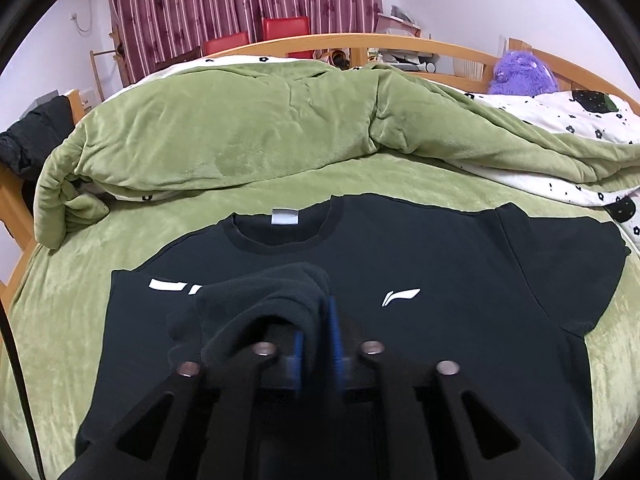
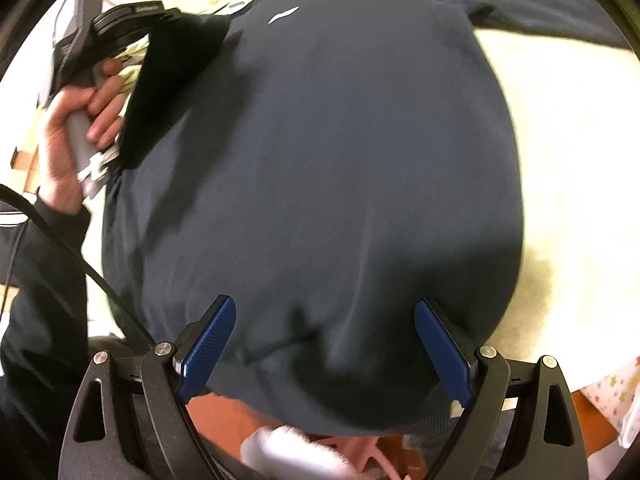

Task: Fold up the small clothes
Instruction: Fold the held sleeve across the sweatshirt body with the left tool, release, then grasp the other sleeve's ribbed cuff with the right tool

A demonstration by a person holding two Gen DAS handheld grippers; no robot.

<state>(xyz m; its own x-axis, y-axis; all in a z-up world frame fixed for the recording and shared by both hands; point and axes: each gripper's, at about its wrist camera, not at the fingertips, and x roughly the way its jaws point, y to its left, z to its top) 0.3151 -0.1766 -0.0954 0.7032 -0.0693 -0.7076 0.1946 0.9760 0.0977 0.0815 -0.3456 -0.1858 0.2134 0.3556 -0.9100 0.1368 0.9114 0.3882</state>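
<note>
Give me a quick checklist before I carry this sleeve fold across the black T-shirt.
1. Left tongs shut on the sleeve: ok, fabric is bunched between the blue pads.
2. Right tongs free to grasp: ok, open, straddling the hem without gripping it.
3. Black T-shirt lying flat on the green blanket: ok, chest and far sleeve are spread.
4. Collar facing up and centred: ok, its label shows.
5. Rumpled quilt apart from the shirt: ok, it lies beyond the collar.
6. Hem edge lying straight: cannot tell, the right wrist view is blurred.
</note>
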